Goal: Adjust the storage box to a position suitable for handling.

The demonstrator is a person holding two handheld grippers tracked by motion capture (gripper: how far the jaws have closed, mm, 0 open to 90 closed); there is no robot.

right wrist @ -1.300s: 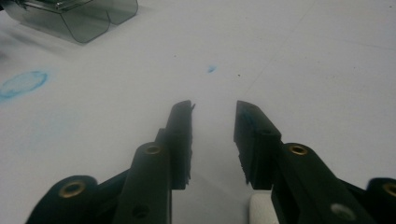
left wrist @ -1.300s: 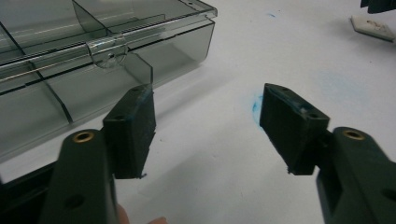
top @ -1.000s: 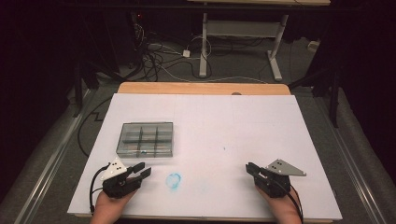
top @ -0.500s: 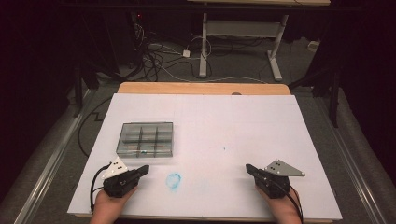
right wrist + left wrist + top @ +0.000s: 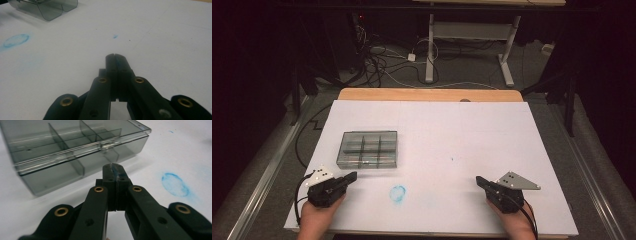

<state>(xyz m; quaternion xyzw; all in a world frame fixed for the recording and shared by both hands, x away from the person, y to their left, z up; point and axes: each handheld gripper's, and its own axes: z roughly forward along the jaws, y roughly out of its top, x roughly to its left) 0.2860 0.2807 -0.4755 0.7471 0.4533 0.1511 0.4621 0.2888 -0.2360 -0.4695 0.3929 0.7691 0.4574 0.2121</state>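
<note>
Your left gripper (image 5: 352, 176) has its jaws pressed fully together with nothing between them; they were closing just now and have met, as the left gripper view shows, with a smear of blue on the pads (image 5: 116, 171). Your right gripper (image 5: 479, 180) is likewise closed tight on nothing, its two black tips meeting in a thin line in the right gripper view (image 5: 115, 58).

The clear smoky compartment box (image 5: 368, 149) sits on the left half of the white table sheet (image 5: 452, 130), lid shut, dividers visible through the plastic. Your left gripper's tips point toward its near edge, close to it but not touching; in the left gripper view the box (image 5: 72, 150) lies just beyond the closed tips, its front latch (image 5: 108, 145) facing you.

A blue smudged ring (image 5: 398, 193) marks the sheet between your two hands, nearer the left one. Your right gripper rests well apart from the box, at the near right of the sheet.
</note>
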